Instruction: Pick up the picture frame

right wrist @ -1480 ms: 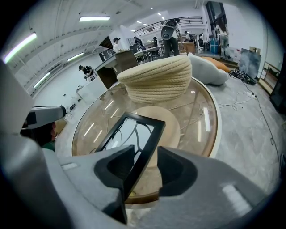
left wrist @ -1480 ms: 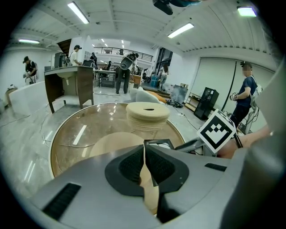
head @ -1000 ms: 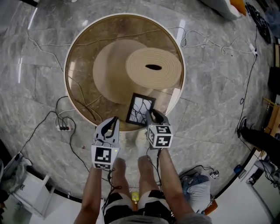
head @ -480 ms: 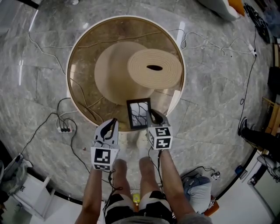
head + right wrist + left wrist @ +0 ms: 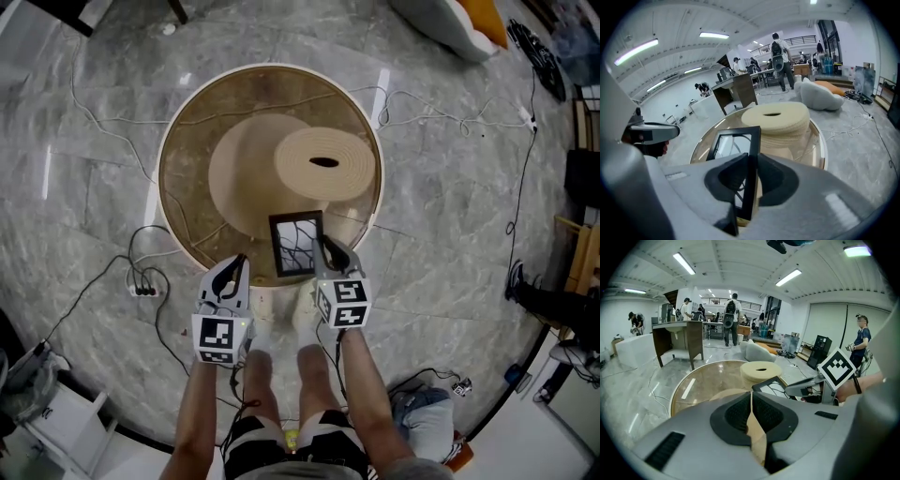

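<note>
Right tool: closed on the picture frame. In the right gripper view both pads are seen pressed against the frame's right-hand black border, near its lower corner.
Left tool: the pads are brought together at the tips and nothing is held between them. It is kept just left of the frame, not touching it.
Picture frame: a black border round a white panel crossed by dark branching lines. It is carried by that one edge only, with its face turned up toward the head view, over the near rim of the counter. Whether its lower edge is clear of the glass cannot be told.
Counter: round, glass-topped and pale-rimmed. A broad tan base is seen through the glass.
Cream stack: round flat layers with a dark oval slot in the top. It is set on the right part of the counter, just beyond the frame.
Floor: grey veined stone. Thin cables are trailed round the counter, and a power strip is seen left of the left tool.
Far edge: a pale beanbag with an orange patch is noted at the top right.
Background: several people are seen standing in the left gripper view, well apart from the counter.
</note>
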